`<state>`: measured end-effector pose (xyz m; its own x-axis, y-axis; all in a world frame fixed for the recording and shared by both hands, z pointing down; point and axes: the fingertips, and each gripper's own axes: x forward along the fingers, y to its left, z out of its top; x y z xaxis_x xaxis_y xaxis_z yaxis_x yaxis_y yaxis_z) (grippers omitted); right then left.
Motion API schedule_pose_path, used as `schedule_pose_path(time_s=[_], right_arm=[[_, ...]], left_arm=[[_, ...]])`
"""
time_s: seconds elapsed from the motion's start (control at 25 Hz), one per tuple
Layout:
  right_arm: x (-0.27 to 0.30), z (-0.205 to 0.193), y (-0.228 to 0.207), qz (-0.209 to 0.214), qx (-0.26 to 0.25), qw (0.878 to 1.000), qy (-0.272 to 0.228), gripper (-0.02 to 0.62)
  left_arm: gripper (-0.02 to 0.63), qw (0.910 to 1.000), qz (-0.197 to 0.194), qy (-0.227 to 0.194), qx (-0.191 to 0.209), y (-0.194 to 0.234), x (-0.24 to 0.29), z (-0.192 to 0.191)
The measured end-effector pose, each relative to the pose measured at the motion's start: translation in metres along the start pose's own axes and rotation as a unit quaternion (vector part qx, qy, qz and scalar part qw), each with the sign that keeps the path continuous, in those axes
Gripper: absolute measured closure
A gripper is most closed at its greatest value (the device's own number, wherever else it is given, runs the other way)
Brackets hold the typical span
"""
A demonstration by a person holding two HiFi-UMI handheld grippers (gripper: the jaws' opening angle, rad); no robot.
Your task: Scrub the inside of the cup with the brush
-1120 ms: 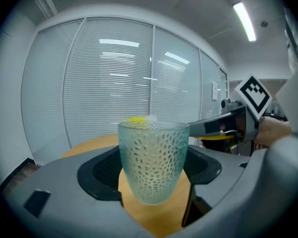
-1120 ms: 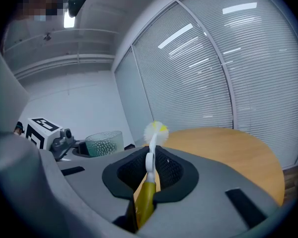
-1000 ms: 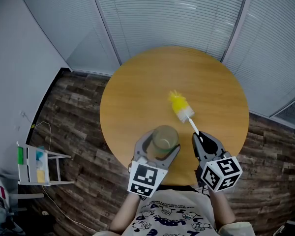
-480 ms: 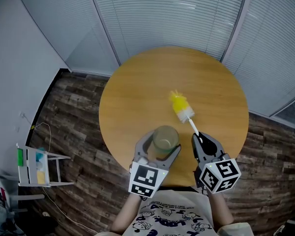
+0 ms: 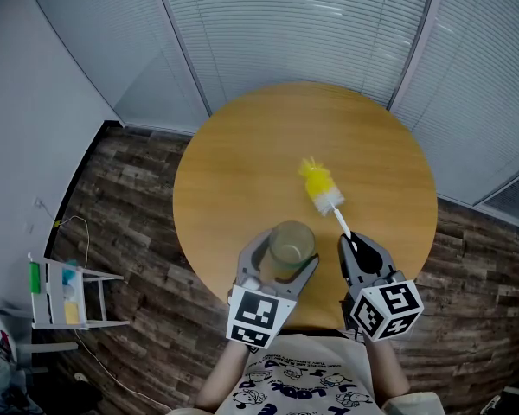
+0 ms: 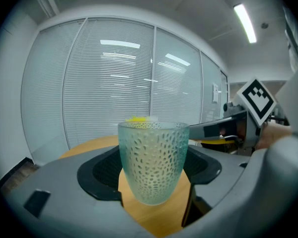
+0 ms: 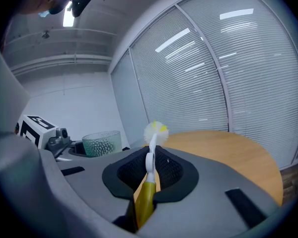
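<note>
A frosted, dimpled glass cup [image 5: 291, 240] stands upright near the front edge of the round wooden table [image 5: 242, 162]. My left gripper [image 5: 283, 259] is shut on the cup [image 6: 151, 152], its wide-set pads against both sides. A brush has a yellow and white head [image 5: 318, 188] pointing out over the table. Its thin white stem runs back to my right gripper [image 5: 356, 245]. That gripper [image 7: 150, 170] is shut on the yellow handle [image 7: 145, 200], with the head [image 7: 155, 130] up ahead. The brush is to the right of the cup and outside it.
Window blinds [image 5: 311, 24] ring the far side of the table. A small white rack [image 5: 65, 288] with coloured items stands on the dark plank floor [image 5: 130, 188] at the left. The person's printed shirt [image 5: 303, 383] is at the bottom edge.
</note>
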<state>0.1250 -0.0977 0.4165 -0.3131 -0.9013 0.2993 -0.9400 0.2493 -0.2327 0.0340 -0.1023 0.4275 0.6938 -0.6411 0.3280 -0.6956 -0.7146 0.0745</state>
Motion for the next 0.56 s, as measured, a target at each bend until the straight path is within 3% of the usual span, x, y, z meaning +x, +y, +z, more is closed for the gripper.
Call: schedule_pose_path(time_s=[0.56], right_arm=[[0.0014,0.0017,-0.0022,0.007,-0.002,1.000,0.002,0.549]], left_arm=[[0.229,1.0000,0.007,0.002,0.002,-0.0006,0.0031,0.0022]])
